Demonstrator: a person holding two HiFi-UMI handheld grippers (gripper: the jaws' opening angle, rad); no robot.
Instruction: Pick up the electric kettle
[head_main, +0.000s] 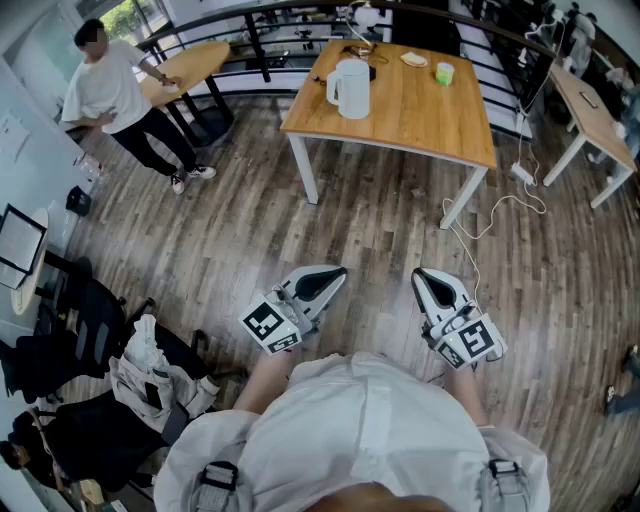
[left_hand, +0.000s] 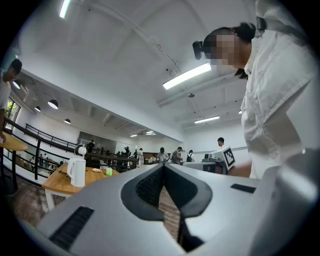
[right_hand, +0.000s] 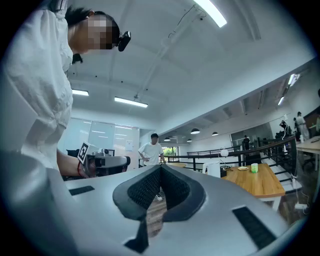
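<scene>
In the head view, the hands lie hidden under the left hand-held gripper (head_main: 338, 273) and the right hand-held gripper (head_main: 421, 273). Things behind the kettle (head_main: 349, 88) on the desk (head_main: 420, 115) are too small to tell. Another desk (head_main: 598, 112) is cut off at the right edge.

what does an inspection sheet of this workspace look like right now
surface: wooden table, across the plank floor
job's things: electric kettle upright on it, untouched
clutter: green cup, small plate at far edge
grippers: left gripper, right gripper shut, empty, far from table
cables: power strip, white cable on floor by table
surroundings: standing person left, office chairs lower left
</scene>
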